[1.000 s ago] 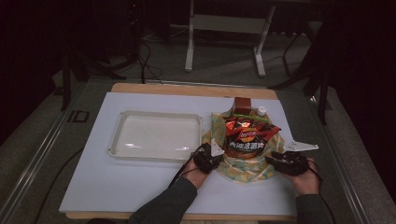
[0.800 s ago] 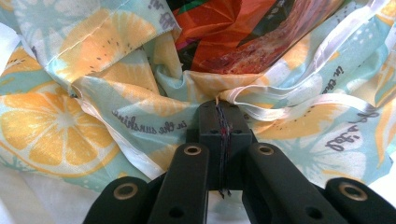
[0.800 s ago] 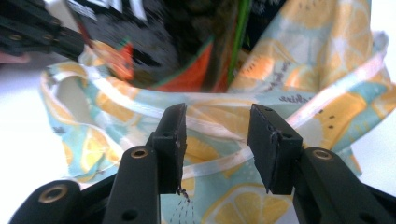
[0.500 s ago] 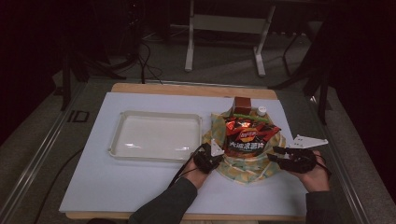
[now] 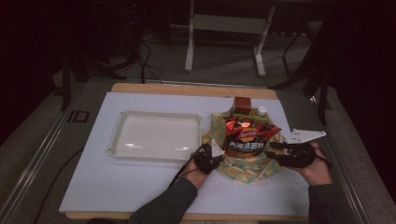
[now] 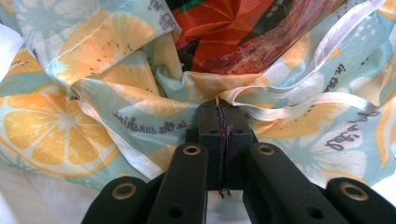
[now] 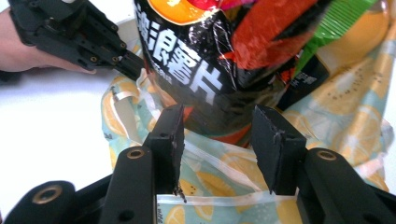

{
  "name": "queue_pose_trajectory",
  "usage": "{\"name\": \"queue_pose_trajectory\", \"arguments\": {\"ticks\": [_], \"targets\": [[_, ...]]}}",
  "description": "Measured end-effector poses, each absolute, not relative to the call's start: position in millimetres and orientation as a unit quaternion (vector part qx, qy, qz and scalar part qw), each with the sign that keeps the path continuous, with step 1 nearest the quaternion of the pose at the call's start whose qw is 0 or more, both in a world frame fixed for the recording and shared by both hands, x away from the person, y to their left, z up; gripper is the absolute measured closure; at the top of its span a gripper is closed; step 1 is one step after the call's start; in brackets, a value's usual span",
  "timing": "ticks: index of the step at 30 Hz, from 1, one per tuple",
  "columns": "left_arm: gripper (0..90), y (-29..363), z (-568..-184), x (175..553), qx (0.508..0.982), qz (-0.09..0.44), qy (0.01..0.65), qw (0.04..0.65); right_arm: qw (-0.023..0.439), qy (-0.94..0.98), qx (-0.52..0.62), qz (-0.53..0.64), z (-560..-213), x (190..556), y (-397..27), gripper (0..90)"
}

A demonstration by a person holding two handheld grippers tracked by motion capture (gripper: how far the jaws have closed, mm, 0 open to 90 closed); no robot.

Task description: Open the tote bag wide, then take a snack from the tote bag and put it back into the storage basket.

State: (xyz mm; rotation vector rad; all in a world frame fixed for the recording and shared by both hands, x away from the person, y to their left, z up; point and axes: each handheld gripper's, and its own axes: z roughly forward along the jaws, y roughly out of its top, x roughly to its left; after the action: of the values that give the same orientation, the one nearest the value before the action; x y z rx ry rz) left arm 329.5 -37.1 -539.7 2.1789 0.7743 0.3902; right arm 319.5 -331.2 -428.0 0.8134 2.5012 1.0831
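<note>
Near the surface's [image 5: 140,186] right edge, the left tongs [image 6: 219,112] pinch the cloth bag's [image 5: 243,170] rim. The right tongs [image 7: 217,140], jaws just widening, stand open, gripping nothing. The chip packet [image 5: 247,137] could snag the rim and slip out if the bag tilts.

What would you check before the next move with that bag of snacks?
1. Left gripper shut on the bag edge: ok.
2. Right gripper open, its fingers having just been opening, nothing pinched: ok.
3. Chips lying in the bag: ok.
4. Tray apart from the bag: ok.
5. What sits under the chips: cannot tell.
</note>
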Motion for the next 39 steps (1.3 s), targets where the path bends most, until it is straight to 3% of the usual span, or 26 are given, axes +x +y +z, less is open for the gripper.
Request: {"name": "queue_pose_trajectory", "arguments": {"ticks": [39], "targets": [[87.8,-37,-540,330,0.856,0.153,0.306,0.389,0.138,0.851,0.287,0.417,-400,346,-330,50.4]]}}
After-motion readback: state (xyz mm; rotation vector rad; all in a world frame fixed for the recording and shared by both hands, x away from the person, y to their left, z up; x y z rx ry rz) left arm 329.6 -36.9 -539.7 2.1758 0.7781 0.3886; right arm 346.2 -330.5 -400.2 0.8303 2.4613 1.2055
